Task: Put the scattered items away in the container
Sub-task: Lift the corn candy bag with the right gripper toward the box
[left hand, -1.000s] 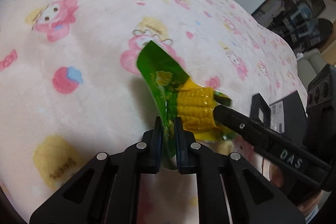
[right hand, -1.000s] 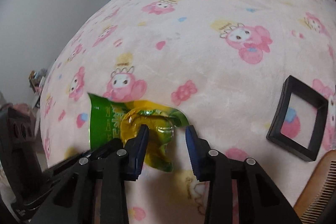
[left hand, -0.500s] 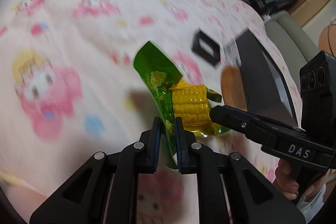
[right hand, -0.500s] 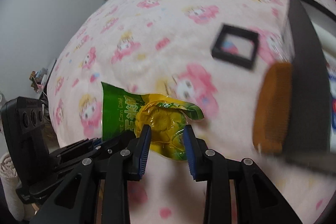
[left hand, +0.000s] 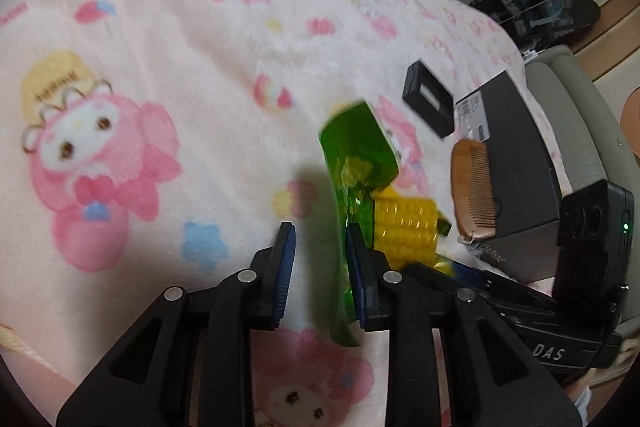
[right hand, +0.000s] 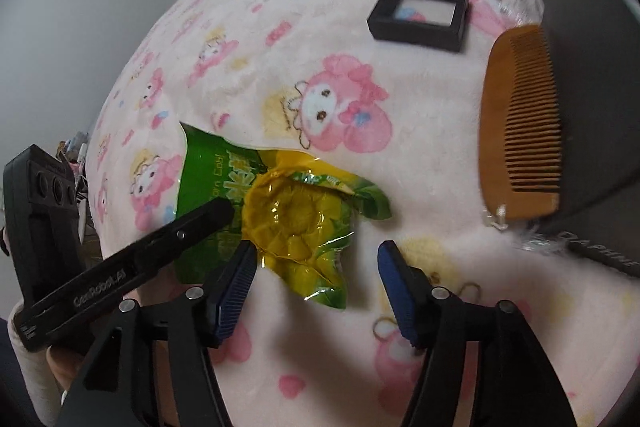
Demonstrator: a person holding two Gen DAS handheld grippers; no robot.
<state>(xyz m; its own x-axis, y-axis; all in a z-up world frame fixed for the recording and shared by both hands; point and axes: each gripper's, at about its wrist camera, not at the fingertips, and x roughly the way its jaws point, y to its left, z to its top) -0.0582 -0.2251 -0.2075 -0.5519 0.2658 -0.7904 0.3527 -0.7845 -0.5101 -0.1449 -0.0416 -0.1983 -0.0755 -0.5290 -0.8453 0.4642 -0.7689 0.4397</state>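
Observation:
A green and yellow corn packet [left hand: 384,215] hangs just above the pink blanket, its green edge against my left gripper's right finger. My left gripper [left hand: 320,259] is open. In the right wrist view the corn packet [right hand: 288,211] sits at the tips of my right gripper [right hand: 316,279], which is open, its left pad touching the wrapper. What bears the packet's weight I cannot tell. The dark grey container box [left hand: 516,163] stands to the right, and in the right wrist view [right hand: 592,75] too.
A wooden comb [right hand: 520,127] leans against the box wall, also in the left wrist view [left hand: 474,187]. A small black square frame [right hand: 420,13] lies on the blanket beyond it. The pink cartoon blanket [left hand: 160,107] covers the whole surface. A grey sofa [left hand: 576,119] is behind the box.
Both grippers carried the packet toward the box, then opened: the left let go of the green edge and the right spread wide. The packet is tilting.

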